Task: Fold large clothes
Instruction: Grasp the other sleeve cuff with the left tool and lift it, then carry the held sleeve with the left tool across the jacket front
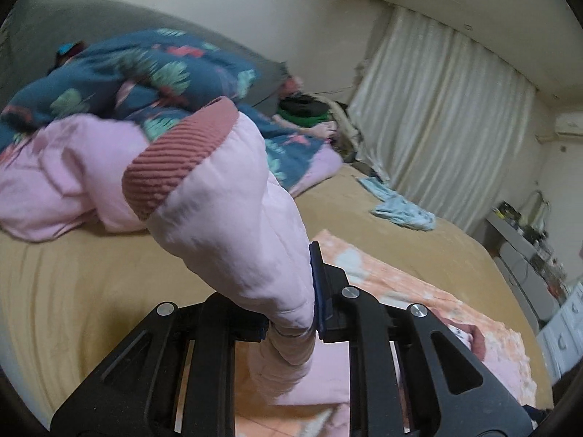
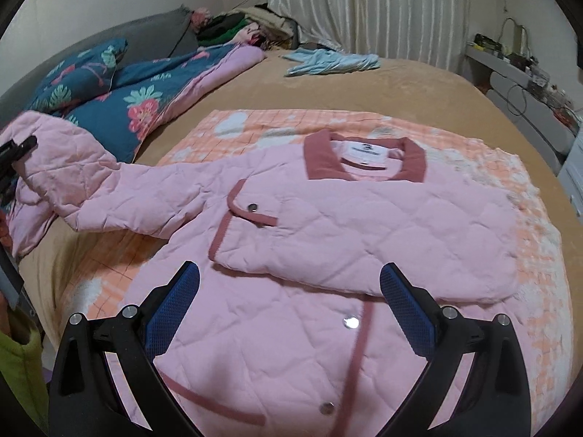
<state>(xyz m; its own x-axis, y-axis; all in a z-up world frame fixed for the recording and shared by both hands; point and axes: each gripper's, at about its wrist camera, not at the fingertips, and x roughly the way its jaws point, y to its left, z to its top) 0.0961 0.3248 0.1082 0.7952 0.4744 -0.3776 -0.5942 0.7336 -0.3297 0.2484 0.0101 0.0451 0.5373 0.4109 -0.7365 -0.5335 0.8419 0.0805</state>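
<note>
My left gripper [image 1: 291, 313] has its jaws clamped on the cuff end of the pink quilted jacket's sleeve [image 1: 233, 218], lifted off the bed [image 1: 91, 291] toward its left edge, beside the floral duvet [image 2: 120, 109]. My right gripper [image 2: 289, 313] hovers with jaws spread wide and holding nothing above the pink quilted jacket [image 2: 328, 225], which lies flat, collar away from me, on the peach checked blanket [image 2: 492, 153] mid-bed. Bare tan sheet runs from there to the light blue garment [image 2: 331, 60] near the far edge by the curtain [image 2: 364, 7].
</note>
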